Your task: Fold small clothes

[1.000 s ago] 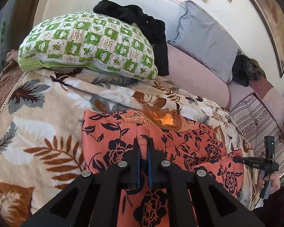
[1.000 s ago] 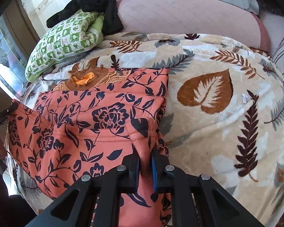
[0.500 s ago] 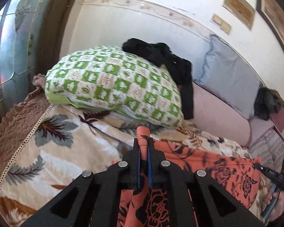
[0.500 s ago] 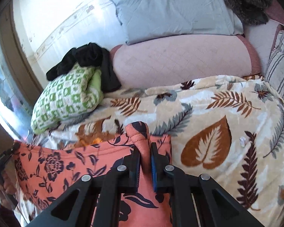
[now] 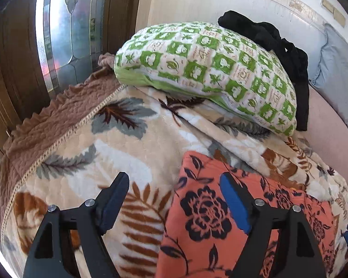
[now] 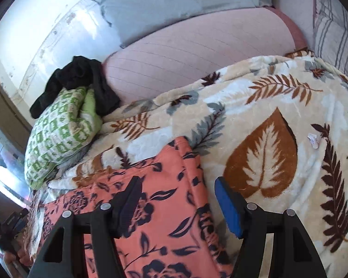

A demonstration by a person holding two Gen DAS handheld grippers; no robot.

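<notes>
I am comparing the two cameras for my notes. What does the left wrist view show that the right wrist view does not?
Only the left wrist view: the brown quilted bedspread and the glass door pane.

Only the right wrist view: the striped pillow and a large brown leaf print.

Both: the orange floral garment lying on the leaf blanket, the green checked pillow, black clothing, and tongs opening with nothing gripped.

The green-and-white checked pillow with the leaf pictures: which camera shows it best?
The left wrist view. There the green-and-white checked pillow fills the upper middle, its printed squares sharp. In the right wrist view it sits small at the left edge, blurred, partly under black clothing.
</notes>
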